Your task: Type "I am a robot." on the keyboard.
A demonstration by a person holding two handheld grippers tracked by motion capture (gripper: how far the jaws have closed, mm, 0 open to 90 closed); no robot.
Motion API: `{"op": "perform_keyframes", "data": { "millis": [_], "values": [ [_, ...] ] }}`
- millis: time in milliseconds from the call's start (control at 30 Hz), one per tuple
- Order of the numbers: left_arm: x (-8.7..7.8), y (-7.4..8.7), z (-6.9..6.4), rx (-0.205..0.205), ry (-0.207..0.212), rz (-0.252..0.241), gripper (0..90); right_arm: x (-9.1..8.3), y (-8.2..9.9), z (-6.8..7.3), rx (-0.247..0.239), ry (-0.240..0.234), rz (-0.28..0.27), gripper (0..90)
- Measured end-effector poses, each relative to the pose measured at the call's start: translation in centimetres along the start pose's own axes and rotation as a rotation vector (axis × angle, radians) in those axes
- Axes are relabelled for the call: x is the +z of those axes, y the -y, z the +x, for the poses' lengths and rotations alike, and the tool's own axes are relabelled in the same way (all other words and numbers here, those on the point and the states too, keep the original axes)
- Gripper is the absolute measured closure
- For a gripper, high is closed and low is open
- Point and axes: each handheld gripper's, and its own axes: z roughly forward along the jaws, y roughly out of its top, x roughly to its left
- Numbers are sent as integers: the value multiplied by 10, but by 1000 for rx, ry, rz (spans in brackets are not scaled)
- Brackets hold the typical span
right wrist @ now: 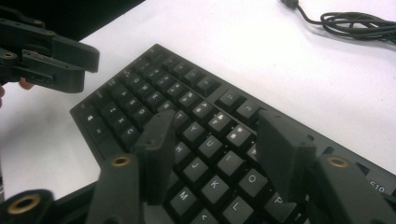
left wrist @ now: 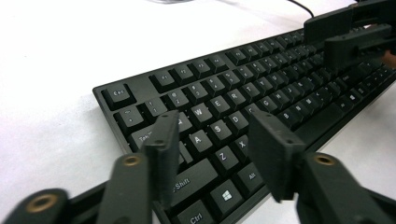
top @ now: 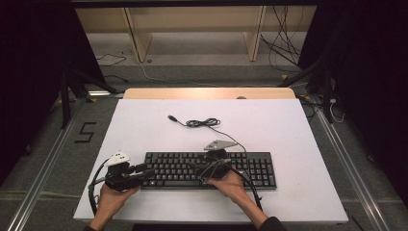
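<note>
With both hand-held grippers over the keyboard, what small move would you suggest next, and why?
Probably lower the left hand-held gripper onto the keyboard at its left end. Its jaws stand open over the A and Z keys with nothing between them, and the right hand-held gripper hovers open over the middle keys.

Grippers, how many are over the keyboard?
2: the left gripper over the keyboard's left end, the right gripper over its middle keys. Both are open.

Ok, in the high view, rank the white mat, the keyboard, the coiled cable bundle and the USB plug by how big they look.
1. white mat
2. keyboard
3. coiled cable bundle
4. USB plug

Nearness does not muddy this: all lie flat on the same surface.
</note>
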Motion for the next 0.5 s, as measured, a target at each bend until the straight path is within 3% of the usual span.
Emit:
{"op": "perform_keyframes", "data": {
  "millis": [200, 500],
  "values": [
    [0, -1, -2, 7, 17, -26, 434, 0, 1, 3, -13, -11, 5, 408],
    [-3, -2, -2, 2, 22, -69, 394, -4, 1, 11, -35, -30, 0, 394]
  ]
}}
